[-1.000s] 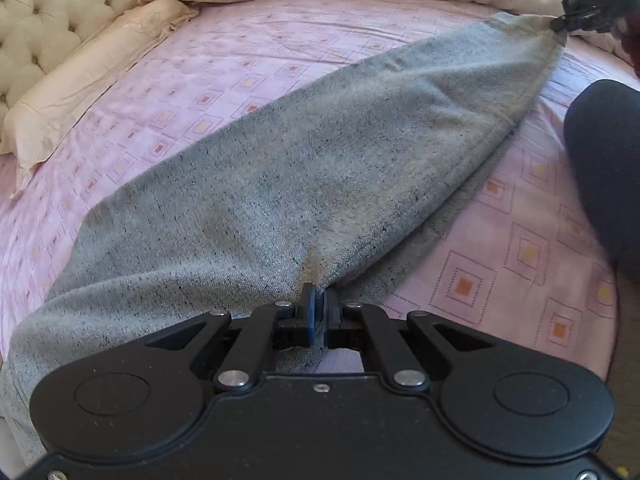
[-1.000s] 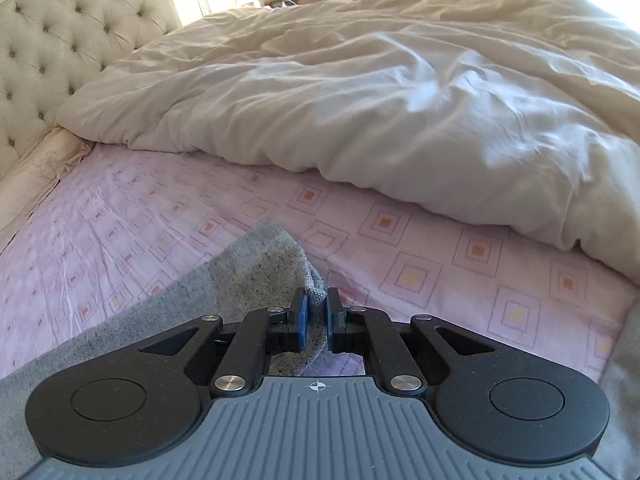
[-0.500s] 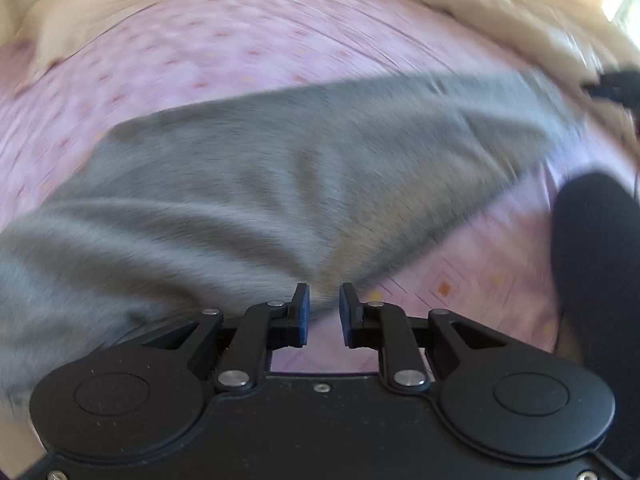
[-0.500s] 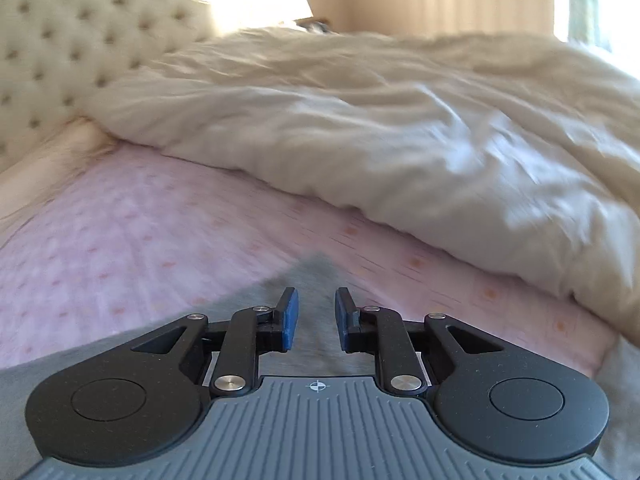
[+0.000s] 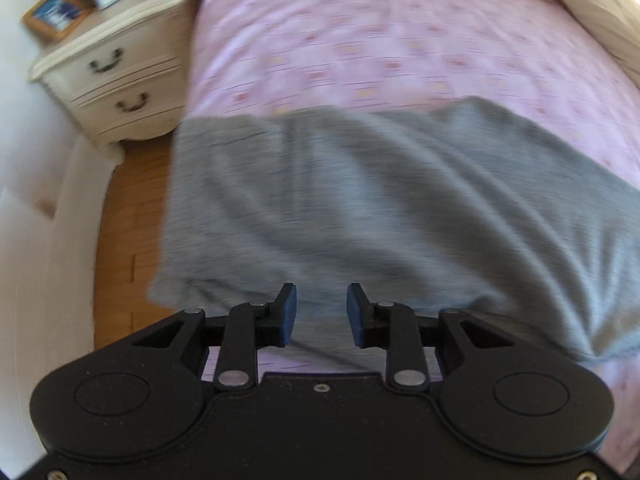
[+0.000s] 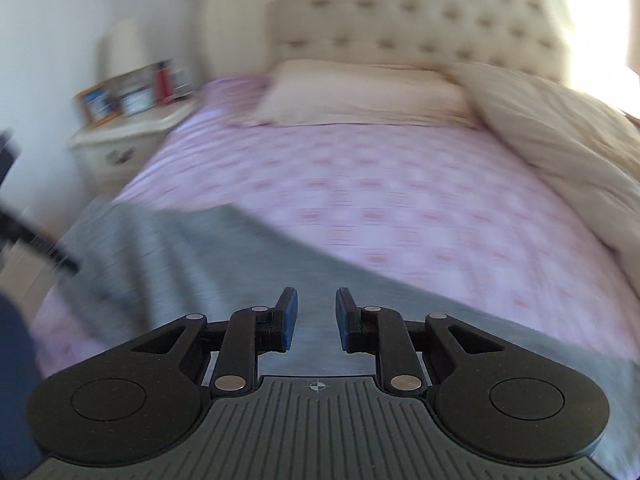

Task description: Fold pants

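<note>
The grey pants (image 5: 380, 208) lie folded lengthwise across the pink patterned bed sheet (image 5: 380, 48), one end hanging over the bed's left edge. My left gripper (image 5: 318, 314) is open and empty just above the pants' near edge. In the right wrist view the pants (image 6: 224, 264) stretch from the left edge toward the lower right. My right gripper (image 6: 316, 318) is open and empty above them. A dark blurred shape at the left (image 6: 24, 232) may be the other gripper. Both views are motion-blurred.
A cream nightstand (image 5: 116, 68) with a framed picture stands left of the bed, over a wooden floor (image 5: 124, 224). A tufted headboard (image 6: 420, 16), a pillow (image 6: 360, 92) and a bunched cream duvet (image 6: 568, 136) lie at the bed's far and right sides.
Both grippers let go of the pants and opened wide. Both have swung left, so the nightstand and headboard now show. The pants lie on the bed.
</note>
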